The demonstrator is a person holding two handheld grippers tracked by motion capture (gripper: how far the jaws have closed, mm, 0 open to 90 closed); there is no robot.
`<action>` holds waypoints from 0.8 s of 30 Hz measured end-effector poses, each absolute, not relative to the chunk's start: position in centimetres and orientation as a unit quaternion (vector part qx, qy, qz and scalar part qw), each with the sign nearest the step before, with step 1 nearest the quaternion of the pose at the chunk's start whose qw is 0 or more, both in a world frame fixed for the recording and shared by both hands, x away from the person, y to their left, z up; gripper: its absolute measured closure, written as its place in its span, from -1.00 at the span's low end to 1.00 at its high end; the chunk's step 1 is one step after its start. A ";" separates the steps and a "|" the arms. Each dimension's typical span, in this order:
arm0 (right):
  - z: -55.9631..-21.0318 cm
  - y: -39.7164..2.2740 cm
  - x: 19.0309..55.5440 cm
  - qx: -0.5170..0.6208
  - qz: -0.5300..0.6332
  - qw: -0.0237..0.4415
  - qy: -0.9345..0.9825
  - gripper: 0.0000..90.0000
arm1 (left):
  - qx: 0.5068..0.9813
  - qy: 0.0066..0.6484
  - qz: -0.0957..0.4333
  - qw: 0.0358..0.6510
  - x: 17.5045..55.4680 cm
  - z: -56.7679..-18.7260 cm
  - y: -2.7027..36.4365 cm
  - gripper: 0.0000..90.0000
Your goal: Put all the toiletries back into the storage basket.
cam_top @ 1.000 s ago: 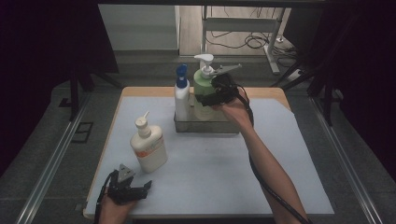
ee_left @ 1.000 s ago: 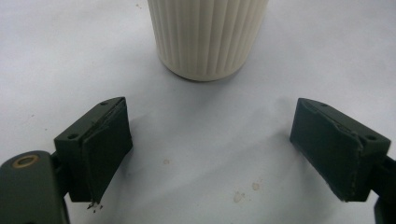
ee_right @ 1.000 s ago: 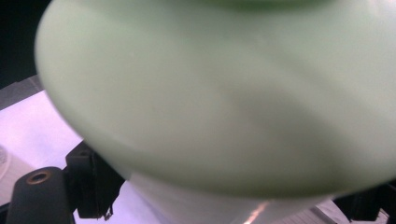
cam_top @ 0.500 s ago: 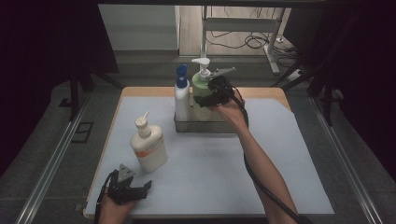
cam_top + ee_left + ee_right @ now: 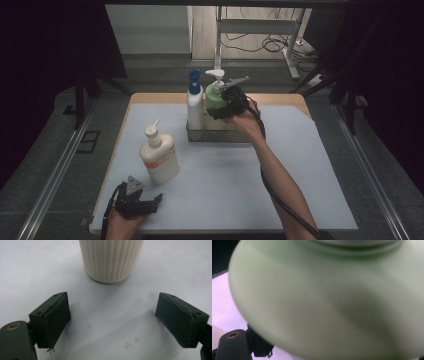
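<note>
Item 1, nearest me: left gripper (image 5: 134,204), resting at the table's near edge. My left gripper view shows its jaws spread wide with nothing between them, bare mat underneath. Risk: low; it is idle, though a careless sweep forward would knock item 2.

Item 2: cream bottle (image 5: 159,159), ribbed, upright on the mat (image 5: 225,190), just ahead of the left gripper. Its nozzle makes it top-heavy, I judge; a nudge at the shoulder could tip it.

Item 3: right gripper (image 5: 226,105), reached out to the far side. I read its jaws as closed around the green bottle (image 5: 327,302), holding wide on the round body. Risk: the curved, smooth wall could slide in the pads, and the bottle would drop or twist.

Item 4: green bottle, standing in or just over the clear tray (image 5: 200,136) at the table's far side. If it comes down crooked, its base may catch the rim.

Item 5: blue-capped bottle (image 5: 194,102), upright in the tray, close beside the green one. Crowding could topple it.
</note>
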State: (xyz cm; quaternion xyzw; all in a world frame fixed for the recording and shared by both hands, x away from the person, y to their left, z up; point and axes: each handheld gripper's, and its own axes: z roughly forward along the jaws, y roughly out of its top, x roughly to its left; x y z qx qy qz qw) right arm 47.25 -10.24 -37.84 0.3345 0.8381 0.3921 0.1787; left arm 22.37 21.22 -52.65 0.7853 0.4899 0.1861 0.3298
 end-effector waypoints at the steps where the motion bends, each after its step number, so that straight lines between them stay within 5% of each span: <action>1: -38.0 -10.3 47.3 0.335 0.389 0.177 0.840 -0.72 | 0.785 0.490 0.186 0.330 22.4 -52.6 21.2 -0.73; 24: -40.8 -10.0 48.0 0.348 0.345 0.153 0.858 -0.72 | 0.785 0.490 0.186 0.329 22.4 -52.6 21.2 -0.73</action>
